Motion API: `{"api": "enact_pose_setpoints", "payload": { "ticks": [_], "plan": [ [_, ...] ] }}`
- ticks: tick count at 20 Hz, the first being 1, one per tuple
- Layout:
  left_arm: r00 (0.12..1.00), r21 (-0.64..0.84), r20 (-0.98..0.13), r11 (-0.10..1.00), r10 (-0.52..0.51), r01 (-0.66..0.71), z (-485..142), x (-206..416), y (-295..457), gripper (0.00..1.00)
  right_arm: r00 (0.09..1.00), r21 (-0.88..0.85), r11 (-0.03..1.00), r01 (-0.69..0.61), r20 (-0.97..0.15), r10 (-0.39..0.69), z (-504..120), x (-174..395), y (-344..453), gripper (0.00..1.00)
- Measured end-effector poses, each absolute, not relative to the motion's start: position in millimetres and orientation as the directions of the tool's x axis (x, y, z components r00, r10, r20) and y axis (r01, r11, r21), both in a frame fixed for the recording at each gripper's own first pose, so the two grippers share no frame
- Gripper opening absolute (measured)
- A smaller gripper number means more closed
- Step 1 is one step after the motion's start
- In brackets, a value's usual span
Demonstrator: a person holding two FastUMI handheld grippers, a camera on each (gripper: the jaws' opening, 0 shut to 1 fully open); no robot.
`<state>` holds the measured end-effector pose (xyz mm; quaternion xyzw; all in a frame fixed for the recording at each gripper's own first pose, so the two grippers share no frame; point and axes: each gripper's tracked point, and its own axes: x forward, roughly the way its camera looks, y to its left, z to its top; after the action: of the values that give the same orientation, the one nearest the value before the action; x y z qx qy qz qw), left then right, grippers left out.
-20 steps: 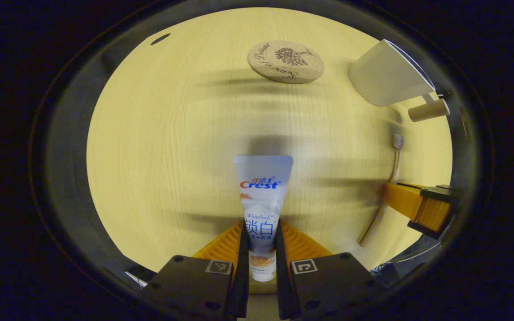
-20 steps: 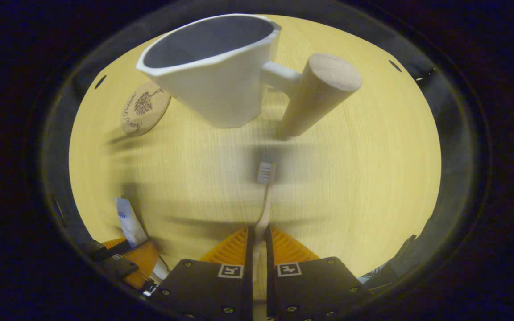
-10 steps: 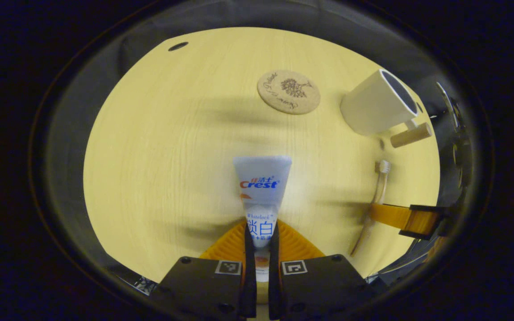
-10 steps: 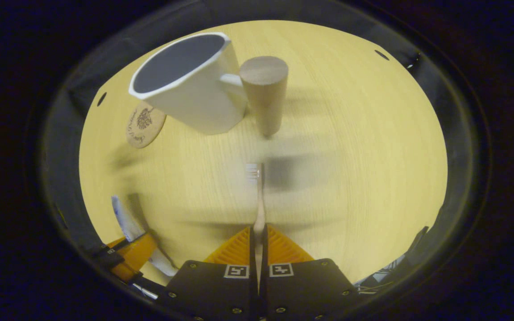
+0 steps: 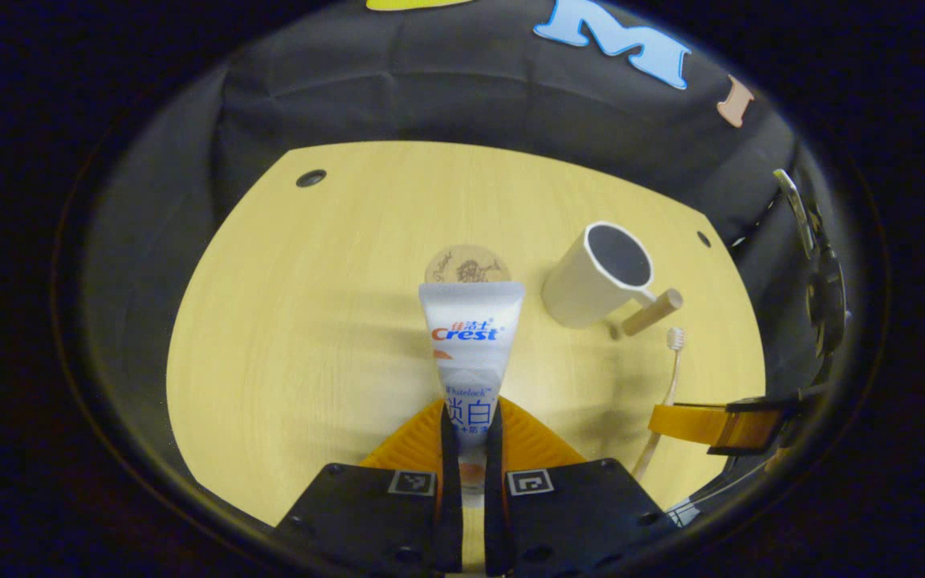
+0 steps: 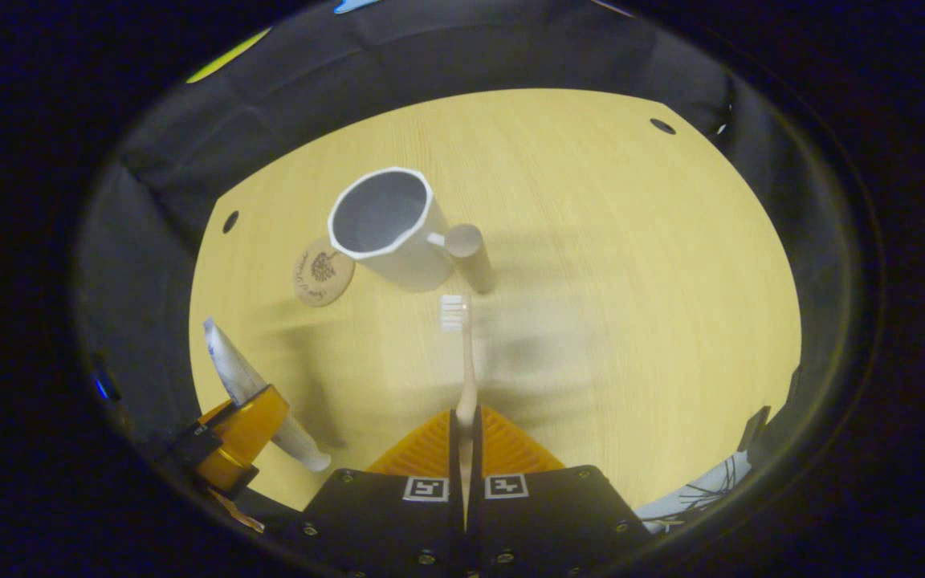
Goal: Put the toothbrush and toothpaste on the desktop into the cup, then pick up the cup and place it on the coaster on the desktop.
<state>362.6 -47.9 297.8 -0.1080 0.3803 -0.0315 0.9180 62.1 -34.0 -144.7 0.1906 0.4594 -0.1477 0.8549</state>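
Both tools have been rising: the cup [image 6: 389, 233] and coaster [image 6: 323, 271] are now looking smaller and farther below than a moment ago, and the booth wall is coming into sight above the worktop [image 6: 631, 281].

The toothbrush [image 6: 462, 353] is being carried bristles forward, its handle pinched between the nearly closed fingers of the right hand-held gripper [image 6: 464, 425]. The cup is standing upright ahead and slightly to that gripper's left, open mouth up, its wooden handle [image 6: 470, 255] pointing toward the brush head. The toothpaste [image 5: 470, 345] is being clamped low on its tube by the left hand-held gripper [image 5: 470, 429], crimped end forward; the cup is sitting ahead and to that gripper's right, the coaster straight ahead, partly hidden behind the tube.

To do this step well, one item should probably be going in at a time. The right hand-held gripper seems better placed to go first: centring the brush over the mouth, tipping it downward, then releasing only once its end is inside the rim. The wooden handle is worth avoiding, since a knock there could tip the cup. The toothpaste can be waiting clear meanwhile.
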Motion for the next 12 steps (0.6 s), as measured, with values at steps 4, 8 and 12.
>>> {"api": "enact_pose_setpoints", "payload": {
  "ticks": [4, 8, 12],
  "plan": [
    [0.766, -0.271, -0.621, 0.963, -0.167, -0.01, 346, 368, -39, 0.18, 0.632, 0.214, 0.89, 0.402, -0.769, -0.1, -94, 74, -40, 0.02],
    [0.799, -0.288, -0.577, 0.957, -0.168, -0.007, 380, 383, -29, 0.18, 0.706, 0.236, 0.895, 0.378, -0.699, -0.114, -57, 102, -51, 0.02],
    [0.833, -0.304, -0.524, 0.953, -0.177, 0.011, 412, 397, -22, 0.18, 0.76, 0.256, 0.897, 0.361, -0.638, -0.124, -16, 136, -65, 0.01]
  ]
}}
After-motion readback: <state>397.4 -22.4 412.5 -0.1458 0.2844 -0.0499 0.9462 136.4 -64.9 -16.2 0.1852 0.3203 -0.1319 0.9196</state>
